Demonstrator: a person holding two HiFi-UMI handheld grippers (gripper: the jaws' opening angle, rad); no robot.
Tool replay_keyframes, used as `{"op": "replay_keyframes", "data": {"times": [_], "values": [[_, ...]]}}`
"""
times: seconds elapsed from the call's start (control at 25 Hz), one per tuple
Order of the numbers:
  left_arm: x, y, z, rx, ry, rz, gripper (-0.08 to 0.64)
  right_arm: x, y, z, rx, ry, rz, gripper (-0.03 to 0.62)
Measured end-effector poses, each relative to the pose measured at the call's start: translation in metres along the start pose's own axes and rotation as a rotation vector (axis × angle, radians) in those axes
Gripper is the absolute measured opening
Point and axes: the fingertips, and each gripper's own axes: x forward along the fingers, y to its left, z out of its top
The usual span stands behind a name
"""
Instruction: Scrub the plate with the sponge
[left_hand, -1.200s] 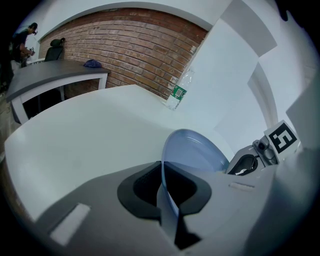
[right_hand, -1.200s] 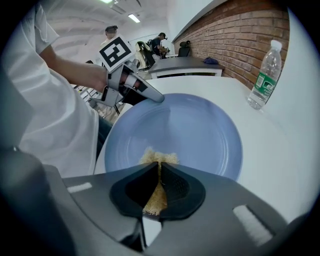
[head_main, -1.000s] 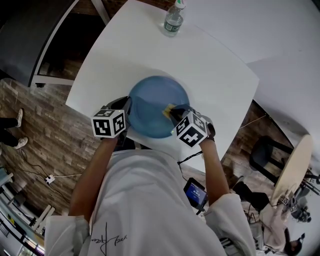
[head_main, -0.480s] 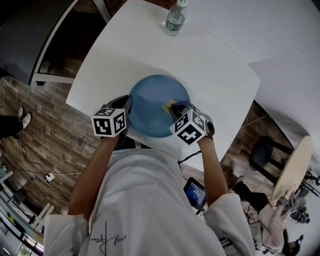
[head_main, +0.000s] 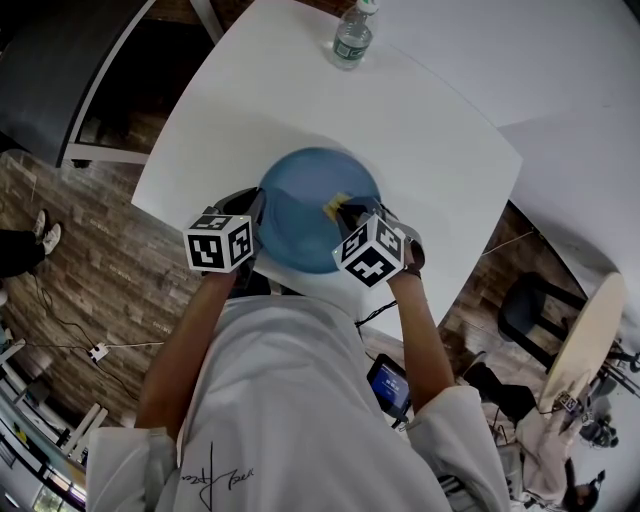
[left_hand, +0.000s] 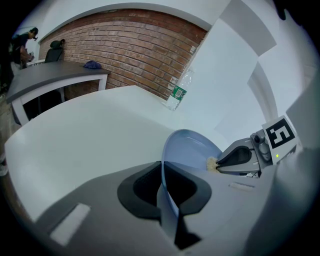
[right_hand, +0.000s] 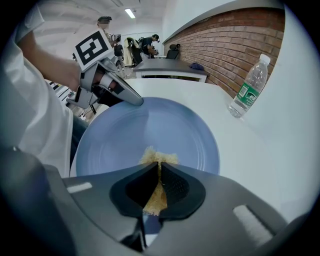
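Clamping the blue plate (head_main: 305, 215) by its rim in my left tongs (left_hand: 167, 200), I hold the yellow sponge (right_hand: 159, 157), pinched in my right tongs (right_hand: 157, 185), against it.

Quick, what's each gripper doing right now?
Left gripper: shut on the plate, gripping its rim.
Right gripper: shut on the sponge.

You stand at a white square-topped surface (head_main: 430, 120) on a brown wood-plank floor (head_main: 90, 270); a second white table (head_main: 590, 170) sits just beside it on your right; a red brick wall (left_hand: 130, 55) runs behind, with a long grey desk (left_hand: 55, 77) and a black office chair (left_hand: 56, 46) near it; a strip light (right_hand: 130, 13) glows on the white ceiling.
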Motion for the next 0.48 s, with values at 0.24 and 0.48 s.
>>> {"op": "replay_keyframes", "data": {"times": [0.24,0.48], "values": [[0.000,0.000,0.000,0.001,-0.002,0.007,0.032,0.003,0.002,0.006,-0.042,0.008,-0.031,0.023],[0.000,0.001,0.000,0.001,-0.005,0.012,0.032,0.006,0.006,0.011,-0.083,0.011,-0.052,0.023]]}}
